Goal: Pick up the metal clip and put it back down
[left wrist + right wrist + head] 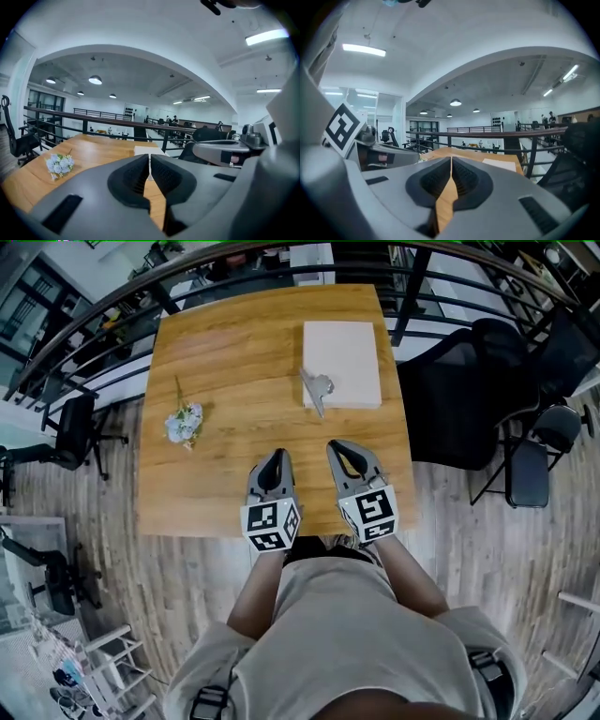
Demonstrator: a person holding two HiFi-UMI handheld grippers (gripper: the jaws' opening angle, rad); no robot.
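Shiny metal clip [317,387] lies at the left edge of a flat white pad [343,362], far right on the wood-grain table [234,465]; pale flowers [185,422] left. The grey left gripper [277,456] and right gripper [339,446] are closed, empty, near edge

A wooden tabletop [244,352] with a warm, streaked grain stands on a plank floor [487,549] beside a dark railing. Three things lie on it. A flat, pale rectangular pad [342,360] sits toward the far right, squared with the edges. The metal clip [316,387] lies at the pad's near left corner, overlapping its edge, with its handle reaching onto the bare wood. Well apart, toward the left edge, lies a small sprig of pale blue flowers [185,422] on its side.
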